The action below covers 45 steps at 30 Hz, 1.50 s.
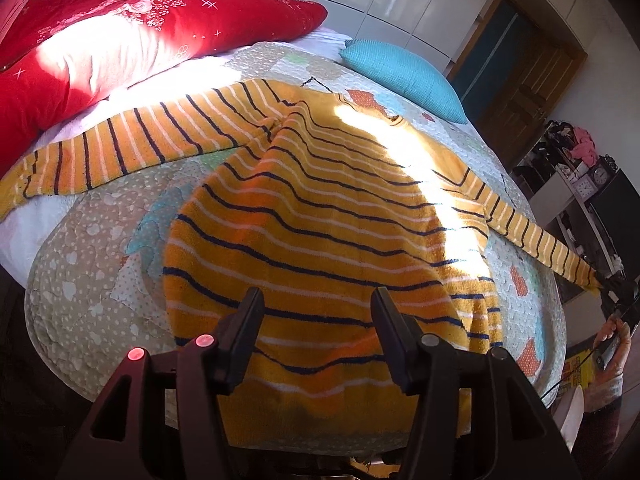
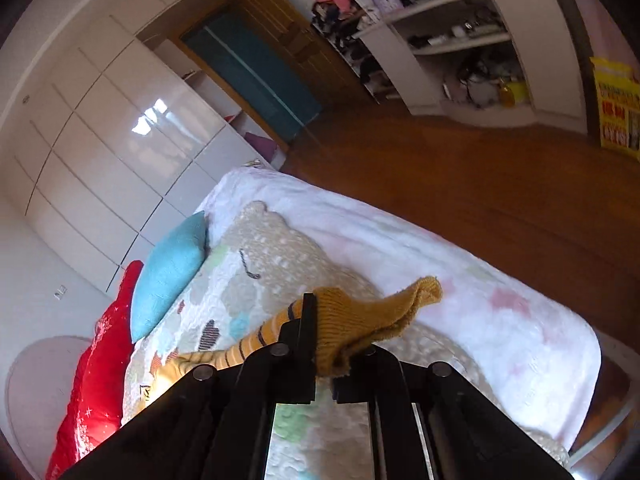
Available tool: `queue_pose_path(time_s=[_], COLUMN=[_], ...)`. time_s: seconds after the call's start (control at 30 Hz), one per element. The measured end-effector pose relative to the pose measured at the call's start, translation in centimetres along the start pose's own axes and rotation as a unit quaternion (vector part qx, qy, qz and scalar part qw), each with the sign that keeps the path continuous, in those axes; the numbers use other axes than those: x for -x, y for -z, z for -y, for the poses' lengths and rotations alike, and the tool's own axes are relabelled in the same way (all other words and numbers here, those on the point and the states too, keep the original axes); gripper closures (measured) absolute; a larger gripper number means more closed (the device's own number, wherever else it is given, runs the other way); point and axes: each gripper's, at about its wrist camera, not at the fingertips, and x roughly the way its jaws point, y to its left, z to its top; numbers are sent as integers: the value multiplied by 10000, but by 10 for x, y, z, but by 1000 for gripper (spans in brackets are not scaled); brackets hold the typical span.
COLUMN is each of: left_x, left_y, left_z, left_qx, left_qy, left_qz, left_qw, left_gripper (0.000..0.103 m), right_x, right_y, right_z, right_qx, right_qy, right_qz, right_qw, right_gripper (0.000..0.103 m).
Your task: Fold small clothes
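Bedroom, sunlit; bed under a patchwork quilt, white wardrobe doors and a wooden door beyond.

Nearest, left view: left hand-held gripper with jaws set wide, nothing between them, poised over the hem of the striped sweater. Sweater lies flat on the quilt, hem toward this camera, collar away, both sleeves spread out to the sides. Left sleeve runs toward the red pillow; blue cushion sits past the collar.

Right view: right hand-held gripper clamped on the cuff of the right sleeve, cuff bunched and poking out beyond the fingers, lifted off the quilt.

Risks, as judgement:
- Grip is on cuff only; knit is soft, could slip out if pulled hard.
- Carrying the sleeve across with the body unpinned could drag the whole sweater and wrinkle it.
- Strong sun patch washes out the right shoulder; fold line hard to read there.

Room: right cuff is near the bed's edge, floor beyond. Open quilt to the sweater's left. Pillow and cushion crowd the far end.
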Motion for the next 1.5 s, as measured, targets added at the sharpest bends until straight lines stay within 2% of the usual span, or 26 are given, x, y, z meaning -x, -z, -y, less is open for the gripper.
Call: queue_pose_path(time_s=[0.1, 0.23, 0.33, 0.4, 0.5, 0.57, 0.7, 0.73, 0.77, 0.8, 0.87, 0.93, 1.0, 1.03, 1.17, 1.27, 1.37, 1.43, 1.5], left_x=[4, 14, 25, 33, 41, 44, 51, 52, 52, 53, 52, 53, 54, 55, 57, 52, 41, 31, 20], left_y=[1, 3, 7, 10, 15, 19, 25, 26, 27, 29, 30, 30, 30, 31, 33, 34, 33, 33, 32], left_z=[-10, -27, -45, -61, -87, -106, -137, -143, -149, -153, -161, -163, -162, -161, -158, -153, -140, -127, -113], left_qx=[141, 170, 138, 144, 211, 303, 551, 617, 682, 755, 912, 1018, 1071, 1087, 1109, 1136, 1083, 996, 879], left_qy=[120, 134, -41, -206, -457, -549, -642, -655, -649, -620, -558, -541, -528, -517, -492, -373, -184, -48, 75], left_qz=[88, 248, 441, 579, 709, 738, 765, 775, 787, 802, 813, 818, 858, 881, 908, 802, 637, 474, 320], left_qw=[9998, 9995, 9989, 9980, 9962, 9953, 9935, 9929, 9924, 9920, 9909, 9900, 9891, 9888, 9884, 9896, 9919, 9939, 9956], left_gripper=[48, 48, 46, 44, 43, 43, 43, 43, 43, 42, 41, 41, 41, 40, 35, 35, 35, 35, 34], right_x=[-10, -52, -91, -117, -154, -179, -216, -223, -228, -230, -221, -205, -184, -173, -130, -104, -85, -74, -63], right_y=[1, 43, 97, 138, 211, 257, 334, 349, 360, 368, 386, 385, 370, 359, 296, 248, 215, 210, 221], right_z=[-74, -194, -284, -339, -401, -429, -449, -450, -451, -453, -459, -461, -456, -452, -402, -340, -264, -218, -182], right_qx=[668, 1467, 1994, 2288, 2794, 3139, 3660, 3799, 3873, 3908, 4036, 4095, 4047, 4004, 3854, 3638, 3059, 2652, 2372], right_qy=[-348, -988, -1454, -1753, -1852, -1736, -1462, -1364, -1346, -1405, -1549, -1691, -1874, -1951, -1787, -1352, -989, -930, -1023], right_qz=[-173, -782, -1327, -1768, -2272, -2508, -3009, -3103, -3214, -3312, -3382, -3409, -3376, -3333, -3006, -2731, -2749, -2923, -3196], right_qw=[9970, 9811, 9600, 9411, 9143, 8991, 8684, 8607, 8536, 8473, 8359, 8292, 8289, 8310, 8539, 8802, 9062, 9141, 9116], right_gripper=[98, 97, 97, 97, 97, 97, 91, 82, 70, 67, 64, 63, 56, 50, 41, 35, 35, 35, 35])
